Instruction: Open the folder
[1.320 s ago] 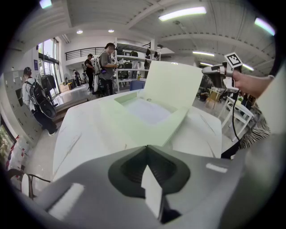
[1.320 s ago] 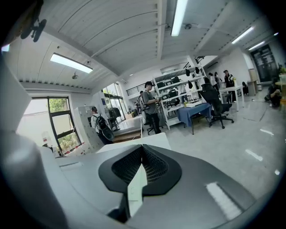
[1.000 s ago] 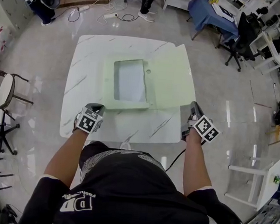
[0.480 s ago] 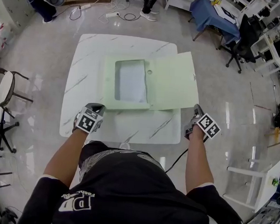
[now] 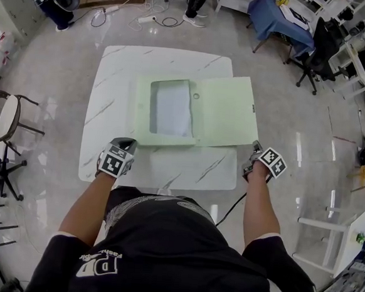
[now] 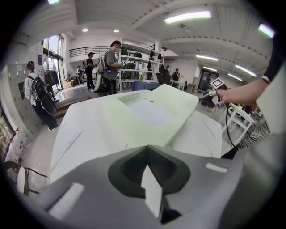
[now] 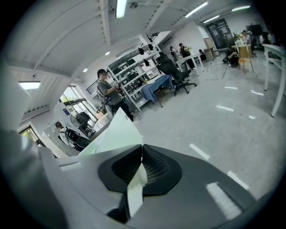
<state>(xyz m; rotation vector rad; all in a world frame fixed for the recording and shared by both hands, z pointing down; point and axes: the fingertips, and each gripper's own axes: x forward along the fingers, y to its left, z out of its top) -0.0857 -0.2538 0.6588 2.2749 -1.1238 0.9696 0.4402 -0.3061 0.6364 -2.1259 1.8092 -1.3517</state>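
Note:
The pale green folder (image 5: 223,111) lies open and flat on the white marble table (image 5: 116,105). Its left half has a window over a white sheet (image 5: 171,107). Its right cover overhangs the table's right edge. My right gripper (image 5: 255,146) is at that cover's near right corner, jaws shut on the thin cover (image 7: 114,132), which runs away from my right gripper (image 7: 142,147). My left gripper (image 5: 125,142) hovers at the table's front left, shut and empty, a short way before the folder (image 6: 152,109). In the left gripper view my left gripper (image 6: 145,150) faces it.
A round-seat chair (image 5: 5,119) stands left of the table. A white stand (image 5: 345,237) is on the floor at the right. Office chairs and a blue-covered desk (image 5: 277,20) sit at the far right. People stand by shelves beyond the table.
The right cover has swung down to the right and now lies flat; my right gripper went with it, slightly right and nearer to me. The left gripper has barely moved.

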